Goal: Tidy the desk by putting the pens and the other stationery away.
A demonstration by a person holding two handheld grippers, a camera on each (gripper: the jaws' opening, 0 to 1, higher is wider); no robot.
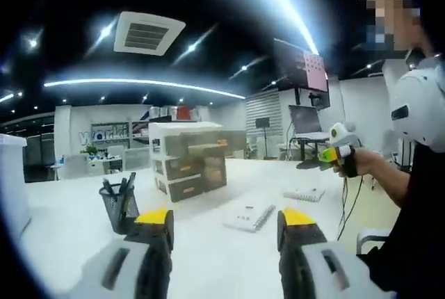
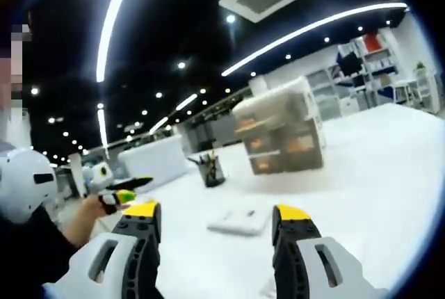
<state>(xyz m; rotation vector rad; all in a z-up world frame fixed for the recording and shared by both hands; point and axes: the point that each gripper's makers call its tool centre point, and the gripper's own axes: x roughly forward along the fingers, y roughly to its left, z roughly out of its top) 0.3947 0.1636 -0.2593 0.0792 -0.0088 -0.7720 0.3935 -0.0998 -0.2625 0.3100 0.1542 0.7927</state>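
Note:
A black mesh pen holder (image 1: 122, 201) with several pens in it stands on the white desk (image 1: 208, 257), to the left of my left gripper (image 1: 226, 226). That gripper is open, with nothing between its jaws. A spiral notebook (image 1: 249, 217) lies just beyond them, and a smaller pad (image 1: 304, 193) lies farther right. My right gripper (image 2: 217, 226) is also open and empty, raised over the desk. Past it lie the notebook (image 2: 240, 221) and the pen holder (image 2: 212, 170). A hand holds the right gripper (image 1: 339, 151) up at the right of the left gripper view.
A drawer unit (image 1: 188, 160) with several drawers stands mid-desk behind the pen holder, also seen as the drawer unit (image 2: 281, 135). A white box (image 1: 10, 174) stands at the far left. The person (image 1: 417, 174) stands at the right desk edge, and a monitor (image 1: 309, 119) sits behind.

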